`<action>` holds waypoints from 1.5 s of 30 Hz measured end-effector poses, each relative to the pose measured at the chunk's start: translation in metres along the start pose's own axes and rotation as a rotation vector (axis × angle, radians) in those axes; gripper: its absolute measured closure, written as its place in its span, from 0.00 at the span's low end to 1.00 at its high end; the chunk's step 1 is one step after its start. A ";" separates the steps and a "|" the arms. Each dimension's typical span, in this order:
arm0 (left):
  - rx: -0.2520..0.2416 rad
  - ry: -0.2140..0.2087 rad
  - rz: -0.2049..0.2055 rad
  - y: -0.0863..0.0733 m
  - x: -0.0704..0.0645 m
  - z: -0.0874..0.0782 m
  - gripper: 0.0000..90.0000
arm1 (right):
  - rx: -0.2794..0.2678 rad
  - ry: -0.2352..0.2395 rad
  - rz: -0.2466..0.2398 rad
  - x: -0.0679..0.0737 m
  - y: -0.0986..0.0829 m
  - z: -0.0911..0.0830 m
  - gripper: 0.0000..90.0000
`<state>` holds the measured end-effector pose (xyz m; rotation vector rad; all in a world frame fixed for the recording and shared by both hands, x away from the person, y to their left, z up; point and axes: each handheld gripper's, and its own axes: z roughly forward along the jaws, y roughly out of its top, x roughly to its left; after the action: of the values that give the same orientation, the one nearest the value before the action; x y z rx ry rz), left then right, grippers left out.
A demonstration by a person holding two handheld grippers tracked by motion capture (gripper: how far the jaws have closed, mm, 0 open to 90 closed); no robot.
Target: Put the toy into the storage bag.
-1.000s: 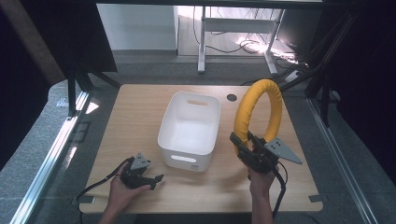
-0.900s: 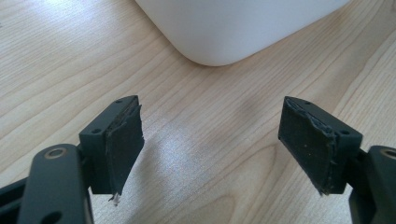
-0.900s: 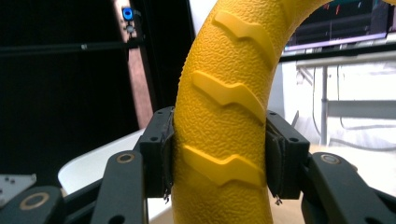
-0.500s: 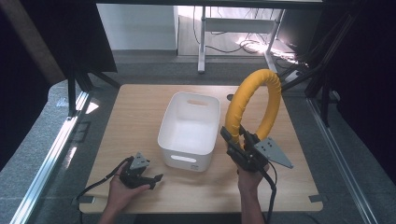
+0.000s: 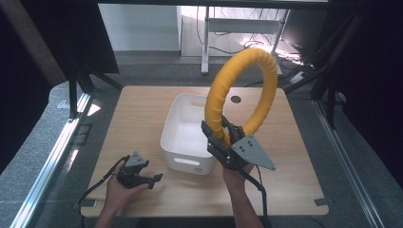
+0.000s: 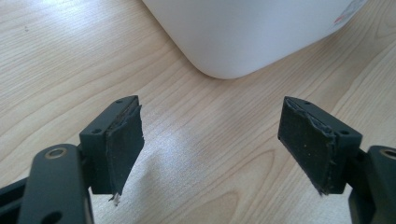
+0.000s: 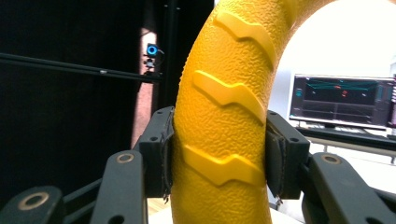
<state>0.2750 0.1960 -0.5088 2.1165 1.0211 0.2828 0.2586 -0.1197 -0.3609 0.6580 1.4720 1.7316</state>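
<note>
Two hand-held grippers here: our right hand-held gripper [image 5: 227, 142] clamps the yellow ring [image 5: 242, 90] upright above the white bin [image 5: 183, 137], probably lowering in next, while the left hand-held gripper [image 5: 154, 179] rests open on the surface [image 5: 285, 180].

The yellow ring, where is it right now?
In the high view the yellow ring stands upright, lifted off the table, clamped at its lower left by the right gripper, just right of the white bin and partly over its right edge.
</note>
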 end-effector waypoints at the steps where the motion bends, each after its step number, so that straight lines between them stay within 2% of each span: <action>1: 0.000 -0.007 -0.008 0.001 0.001 -0.001 0.25 | -0.003 0.008 -0.018 0.006 0.000 0.006 0.57; 6: -0.001 -0.010 -0.039 0.004 0.006 -0.007 0.24 | -0.005 0.026 -0.040 0.017 -0.001 0.017 0.56; 10: 0.025 0.000 -0.017 0.008 0.009 -0.013 0.24 | 0.000 0.049 -0.035 0.025 -0.003 0.027 0.56; 13: 0.019 -0.013 -0.024 0.011 0.012 -0.019 0.24 | 0.012 0.065 -0.042 0.030 -0.004 0.034 0.56; 17: 0.015 0.002 -0.034 0.014 0.016 -0.025 0.24 | 0.019 0.085 -0.034 0.035 -0.006 0.043 0.56; 23: -0.023 -0.007 -0.074 0.018 0.024 -0.035 0.23 | 0.026 0.115 -0.016 0.039 -0.006 0.056 0.56; 28: -0.043 -0.016 -0.089 0.020 0.029 -0.041 0.23 | 0.030 0.131 0.009 0.043 -0.005 0.067 0.56; 32: -0.051 -0.005 -0.093 0.021 0.033 -0.045 0.23 | 0.032 0.139 0.005 0.047 -0.005 0.072 0.56; 36: -0.071 0.002 -0.119 0.025 0.041 -0.052 0.22 | 0.037 0.148 -0.002 0.053 -0.007 0.076 0.56; 41: -0.096 0.001 -0.115 0.035 0.050 -0.065 0.20 | 0.043 0.151 -0.001 0.056 -0.011 0.079 0.56; 43: -0.121 0.002 -0.116 0.046 0.055 -0.077 0.20 | 0.047 0.150 0.001 0.056 -0.012 0.080 0.56; 45: -0.129 -0.002 -0.115 0.050 0.057 -0.081 0.20 | 0.051 0.153 -0.002 0.057 -0.013 0.080 0.56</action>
<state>0.3022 0.2621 -0.4237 1.9345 1.0900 0.2820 0.2914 -0.0261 -0.3620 0.5604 1.6247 1.7811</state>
